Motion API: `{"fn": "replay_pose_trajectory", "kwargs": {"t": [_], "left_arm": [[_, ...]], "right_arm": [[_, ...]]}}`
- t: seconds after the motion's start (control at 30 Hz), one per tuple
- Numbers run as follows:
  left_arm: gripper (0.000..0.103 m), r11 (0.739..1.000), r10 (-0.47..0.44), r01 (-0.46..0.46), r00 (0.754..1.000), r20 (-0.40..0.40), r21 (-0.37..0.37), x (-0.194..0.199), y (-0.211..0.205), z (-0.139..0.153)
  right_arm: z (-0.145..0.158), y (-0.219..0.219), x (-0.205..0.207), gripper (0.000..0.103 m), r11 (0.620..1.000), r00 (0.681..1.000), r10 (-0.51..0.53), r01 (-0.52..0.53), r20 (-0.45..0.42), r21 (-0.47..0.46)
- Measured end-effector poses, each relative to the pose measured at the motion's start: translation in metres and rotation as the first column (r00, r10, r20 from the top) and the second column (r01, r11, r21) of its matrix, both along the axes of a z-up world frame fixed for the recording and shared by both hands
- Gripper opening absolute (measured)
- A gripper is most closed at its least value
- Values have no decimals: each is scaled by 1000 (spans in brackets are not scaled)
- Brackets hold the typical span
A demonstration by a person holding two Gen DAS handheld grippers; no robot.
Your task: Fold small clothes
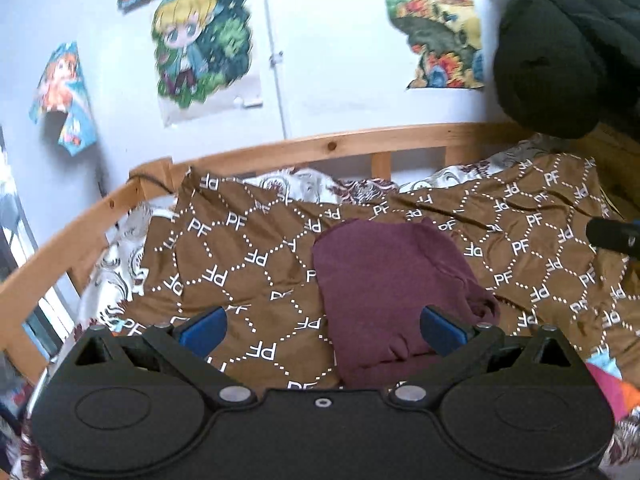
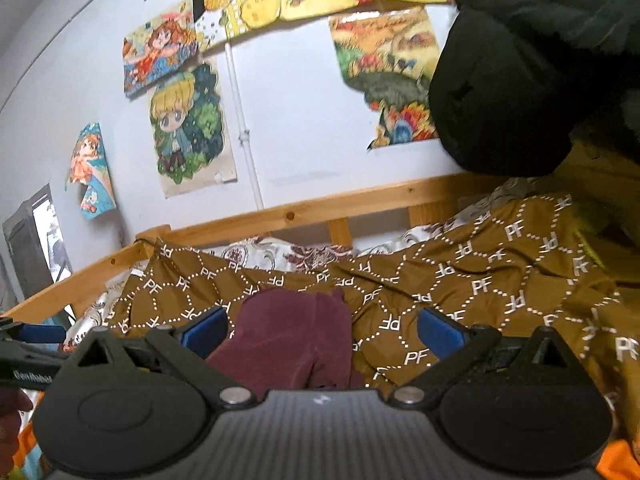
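A folded maroon garment (image 1: 384,288) lies on the brown patterned bedspread (image 1: 240,256). My left gripper (image 1: 322,330) is open and empty, held above the garment's near left edge. In the right wrist view the same garment (image 2: 292,336) lies below and between the blue pads, nearer the left one. My right gripper (image 2: 322,330) is open and empty above it. The left gripper's tip (image 2: 36,336) shows at that view's left edge. The right gripper's tip (image 1: 616,236) shows at the left view's right edge.
A wooden bed rail (image 1: 328,146) runs along the far side against a white wall with posters (image 1: 200,40). A dark bulky cloth (image 1: 568,48) hangs at the upper right. Floral bedding (image 1: 116,276) and colourful cloth (image 1: 612,384) lie at the edges.
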State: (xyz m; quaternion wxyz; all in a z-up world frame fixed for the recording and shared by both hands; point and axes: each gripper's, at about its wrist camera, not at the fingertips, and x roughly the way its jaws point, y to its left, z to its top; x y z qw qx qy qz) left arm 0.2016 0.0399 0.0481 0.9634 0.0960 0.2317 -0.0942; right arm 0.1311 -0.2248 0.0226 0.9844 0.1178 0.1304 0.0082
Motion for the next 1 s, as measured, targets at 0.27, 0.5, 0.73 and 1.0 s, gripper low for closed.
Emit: {"fn": "replay_pose_trajectory", "kwargs": {"t": [0.27,0.5,0.73,1.0], "left_arm": [[102,1000,-30,30,999,45,7,-28,10,-10],[102,999,-9,8,1000,-10,-37,-27,22,-49],[102,998,28,-34,991,-130,-49,-14,30,-79],[102,999,30,-34,990,-136,-29,-16,31,-84]], "right_arm": [[-3,18,-43,103,997,997,-75,76,37,-19],[-43,38,-52,103,992,993,-116,116,4,-57],[-69,37,-40,103,989,990,-131,127,-58,-72],[-81,38,-36,103,993,991,-103,97,-85,-68]]}}
